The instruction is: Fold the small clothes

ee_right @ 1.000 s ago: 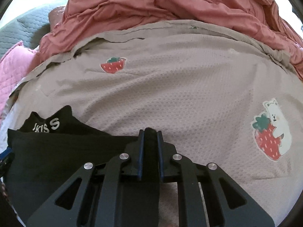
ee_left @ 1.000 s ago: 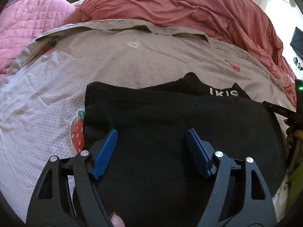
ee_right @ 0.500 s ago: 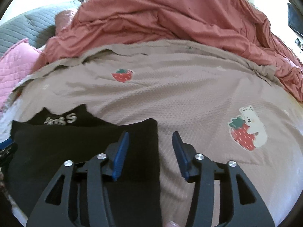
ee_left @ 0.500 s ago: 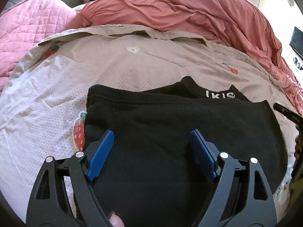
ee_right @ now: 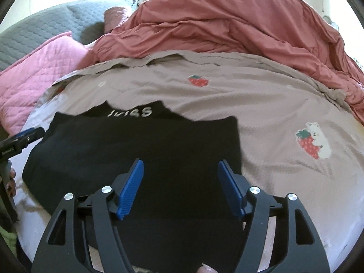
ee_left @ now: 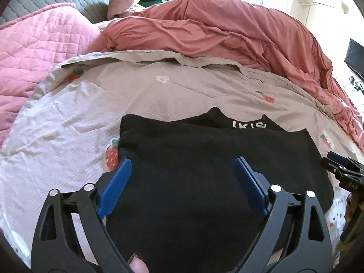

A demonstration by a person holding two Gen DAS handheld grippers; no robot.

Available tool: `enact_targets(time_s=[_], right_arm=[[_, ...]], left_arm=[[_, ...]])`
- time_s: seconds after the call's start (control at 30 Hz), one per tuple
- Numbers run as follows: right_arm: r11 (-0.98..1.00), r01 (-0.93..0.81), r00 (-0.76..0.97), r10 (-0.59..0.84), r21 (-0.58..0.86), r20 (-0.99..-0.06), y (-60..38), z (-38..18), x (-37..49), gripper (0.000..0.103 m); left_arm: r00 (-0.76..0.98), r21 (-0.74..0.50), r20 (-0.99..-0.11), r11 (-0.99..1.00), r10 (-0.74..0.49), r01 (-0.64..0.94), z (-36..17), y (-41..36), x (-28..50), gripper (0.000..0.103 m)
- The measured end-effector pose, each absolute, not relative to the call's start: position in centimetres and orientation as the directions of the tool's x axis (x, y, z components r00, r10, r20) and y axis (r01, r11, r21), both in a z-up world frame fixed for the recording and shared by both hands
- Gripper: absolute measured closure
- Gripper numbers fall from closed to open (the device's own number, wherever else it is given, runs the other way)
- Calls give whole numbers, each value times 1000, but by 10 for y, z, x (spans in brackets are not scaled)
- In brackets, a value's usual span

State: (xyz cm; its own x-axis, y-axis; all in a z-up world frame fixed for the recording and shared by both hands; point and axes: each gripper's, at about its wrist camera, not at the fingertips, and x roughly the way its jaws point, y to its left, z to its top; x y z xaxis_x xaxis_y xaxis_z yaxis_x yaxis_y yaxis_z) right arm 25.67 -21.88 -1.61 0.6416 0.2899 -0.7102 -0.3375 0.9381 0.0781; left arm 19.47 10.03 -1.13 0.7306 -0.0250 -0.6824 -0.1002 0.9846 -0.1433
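The left claw (ee_left: 182,173) stood with its 2 blue pads (ee_left: 115,187) spread wide and still opening, and nothing was pinched between them; the black garment (ee_left: 204,170) lay flat directly below and ahead of the gap, with no pad pressing on it. The right claw (ee_right: 180,177) was likewise parted and opening, its blue pads (ee_right: 130,187) apart above the same black garment (ee_right: 136,154), gripping nothing.

The garment was folded into a rough rectangle on the bed. Its top layer stopped short of the far edge, so a strip of the lower layer with white lettering (ee_left: 249,125) showed just beyond the left claw, and the same lettering (ee_right: 130,112) lay ahead and to the left of the right claw. The garment rested on a taupe bedsheet (ee_left: 68,136) printed with strawberries; 1 strawberry print (ee_left: 111,157) sat just left of the left claw's left pad, partly tucked under the garment's edge. To the right of the right claw, well clear of the garment, was a strawberry-and-bear print (ee_right: 314,141).

Far beyond both claws lay a rumpled red duvet (ee_left: 216,36), and to the far left a pink quilted blanket (ee_left: 38,45).
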Motion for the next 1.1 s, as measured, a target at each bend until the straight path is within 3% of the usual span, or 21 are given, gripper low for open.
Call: enact_targets(time_s=[0.17,0.33,0.4,0.57,0.87,1.1], right_arm=[[929,-359,633,310,85,-709,-214,-16,248,34],[933,-356,600,279,63,-750,-213,-31,251,33],[944,-331,575,206,6,-792,-214,-47,255,32],[954,-280,529,247,108,-812,-234,-64,265,26],[955,-270,561,259,122,-786,-238,-49,254,26],[954,-270,588,271,130,-762,-244,-33,244,20]], left_arm=[[727,-157,-686,984,-43,-90,-13,94,177,11],[587,-51,-808,987,47,-149,-49,91,175,9],[570,-84,-821,984,21,-156,-57,98,173,9],[573,-69,-819,985,36,-160,-60,100,170,9],[667,-108,-745,985,11,-137,-40,97,156,9],[718,-155,-695,980,-21,-122,-28,98,145,9]])
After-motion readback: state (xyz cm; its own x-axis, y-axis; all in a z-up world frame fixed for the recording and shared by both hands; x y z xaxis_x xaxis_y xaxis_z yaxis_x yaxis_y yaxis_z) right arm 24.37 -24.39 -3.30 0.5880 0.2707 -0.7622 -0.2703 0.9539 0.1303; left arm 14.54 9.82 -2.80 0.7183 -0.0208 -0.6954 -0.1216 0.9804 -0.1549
